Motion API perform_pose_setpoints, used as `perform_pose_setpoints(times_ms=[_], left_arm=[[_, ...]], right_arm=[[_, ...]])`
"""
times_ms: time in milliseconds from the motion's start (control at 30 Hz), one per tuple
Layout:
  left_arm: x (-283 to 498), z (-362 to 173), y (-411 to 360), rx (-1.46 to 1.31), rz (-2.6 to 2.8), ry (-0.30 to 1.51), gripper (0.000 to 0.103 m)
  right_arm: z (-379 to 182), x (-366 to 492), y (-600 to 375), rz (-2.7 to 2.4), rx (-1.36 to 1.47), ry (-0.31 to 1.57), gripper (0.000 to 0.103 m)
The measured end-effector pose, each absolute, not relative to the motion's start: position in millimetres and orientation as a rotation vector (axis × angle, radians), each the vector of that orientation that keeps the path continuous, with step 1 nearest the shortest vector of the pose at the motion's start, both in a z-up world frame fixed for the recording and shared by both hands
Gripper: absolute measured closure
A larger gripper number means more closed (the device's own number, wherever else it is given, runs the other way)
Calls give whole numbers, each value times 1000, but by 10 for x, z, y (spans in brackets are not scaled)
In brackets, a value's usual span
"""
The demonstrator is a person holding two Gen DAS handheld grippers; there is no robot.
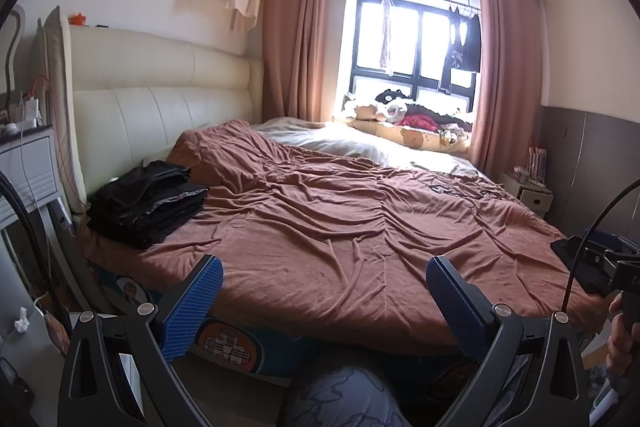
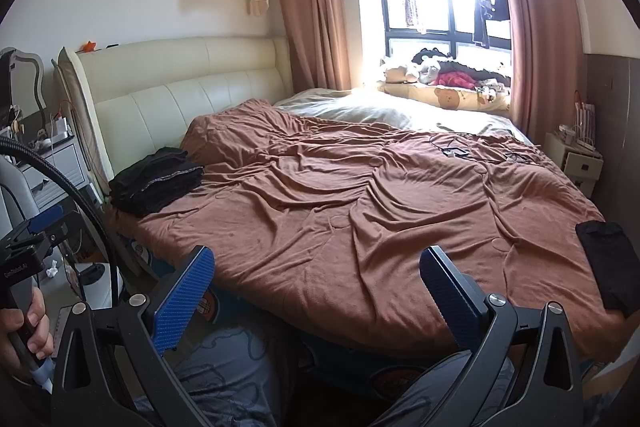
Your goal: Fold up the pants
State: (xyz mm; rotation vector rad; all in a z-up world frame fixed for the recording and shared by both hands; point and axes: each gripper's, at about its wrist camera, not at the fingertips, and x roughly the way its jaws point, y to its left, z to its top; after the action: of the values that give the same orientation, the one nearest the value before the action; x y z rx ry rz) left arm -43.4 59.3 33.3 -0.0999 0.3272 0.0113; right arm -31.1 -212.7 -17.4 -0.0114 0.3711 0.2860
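Note:
A pile of folded black pants (image 1: 146, 203) lies on the brown blanket (image 1: 340, 227) at the bed's left side near the headboard; it also shows in the right wrist view (image 2: 158, 187). Another black garment (image 2: 612, 263) lies at the bed's right front corner. My left gripper (image 1: 324, 283) is open and empty, held off the bed's front edge. My right gripper (image 2: 316, 275) is open and empty, also off the front edge. Both are well apart from the clothes.
A cream headboard (image 1: 160, 95) stands at the left. A nightstand (image 1: 28, 163) with cables is at far left, another nightstand (image 2: 580, 159) at the right. Cables and a small device (image 2: 454, 151) lie on the blanket. Toys and clothes (image 1: 400, 115) fill the window sill.

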Motion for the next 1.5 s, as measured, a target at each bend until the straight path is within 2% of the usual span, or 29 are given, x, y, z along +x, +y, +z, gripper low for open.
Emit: perform_pose_setpoints(times_ms=[1500], left_arm=[[-478, 367, 633, -94, 26, 316, 1]], right_arm=[[-140, -357, -2129, 290, 4, 376, 0]])
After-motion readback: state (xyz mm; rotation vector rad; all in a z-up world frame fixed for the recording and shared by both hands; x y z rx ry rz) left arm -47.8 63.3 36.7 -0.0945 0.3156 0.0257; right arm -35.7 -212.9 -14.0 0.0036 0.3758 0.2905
